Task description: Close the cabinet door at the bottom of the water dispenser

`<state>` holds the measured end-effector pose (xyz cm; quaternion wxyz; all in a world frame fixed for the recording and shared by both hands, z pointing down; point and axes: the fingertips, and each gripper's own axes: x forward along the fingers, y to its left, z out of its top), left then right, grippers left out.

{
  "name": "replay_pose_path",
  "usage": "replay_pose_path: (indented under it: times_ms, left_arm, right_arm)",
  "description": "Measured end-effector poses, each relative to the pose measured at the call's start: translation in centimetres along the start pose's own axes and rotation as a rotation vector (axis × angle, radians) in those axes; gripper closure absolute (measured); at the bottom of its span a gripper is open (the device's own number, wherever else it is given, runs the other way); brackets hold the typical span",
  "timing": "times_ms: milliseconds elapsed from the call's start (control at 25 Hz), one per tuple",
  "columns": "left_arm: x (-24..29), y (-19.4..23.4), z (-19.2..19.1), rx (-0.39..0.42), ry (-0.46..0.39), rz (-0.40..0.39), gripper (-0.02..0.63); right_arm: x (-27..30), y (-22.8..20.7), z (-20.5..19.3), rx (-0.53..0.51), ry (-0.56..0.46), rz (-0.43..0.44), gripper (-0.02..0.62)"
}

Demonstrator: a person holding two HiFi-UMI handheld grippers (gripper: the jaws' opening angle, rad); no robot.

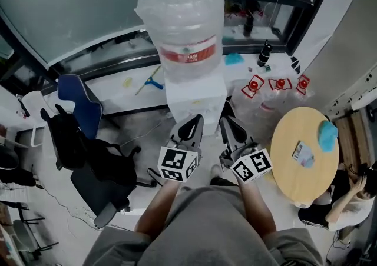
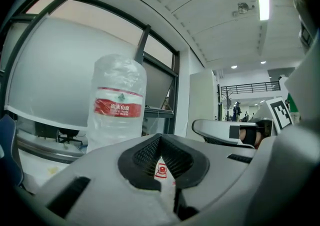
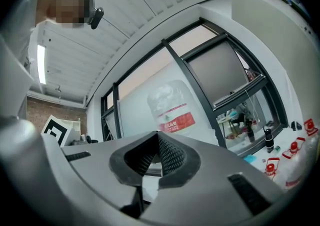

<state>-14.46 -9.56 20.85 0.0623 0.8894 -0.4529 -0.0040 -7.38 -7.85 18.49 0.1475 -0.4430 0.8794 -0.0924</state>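
Note:
The white water dispenser (image 1: 194, 97) stands straight ahead, carrying a large bottle (image 1: 185, 23) with a red label, wrapped in clear plastic. Its bottom cabinet door is hidden behind my grippers and body in the head view. My left gripper (image 1: 188, 126) and right gripper (image 1: 231, 125) are held side by side close to my waist, pointing at the dispenser's lower front. Both are shut with nothing between the pads. The bottle (image 2: 116, 102) rises above my left gripper (image 2: 159, 142) in the left gripper view, and the bottle (image 3: 172, 107) shows above my right gripper (image 3: 157, 142) in the right gripper view.
A round wooden table (image 1: 294, 165) with a blue cloth (image 1: 327, 135) stands at the right. Black office chairs (image 1: 88, 162) and a blue chair (image 1: 76, 97) are at the left. Empty red-capped jugs (image 1: 277, 85) lie right of the dispenser. A seated person (image 1: 353, 197) is at the far right.

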Motion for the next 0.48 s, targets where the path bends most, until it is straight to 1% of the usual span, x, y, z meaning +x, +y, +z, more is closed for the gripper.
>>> replay_pose_path:
  times_ms: [480]
  left_arm:
    - [-3.6,3.1,1.8,0.017,-0.055,-0.005,0.600]
  right_arm:
    - [3.5,4.7,-1.8,0.016,0.001,0.069,0.589]
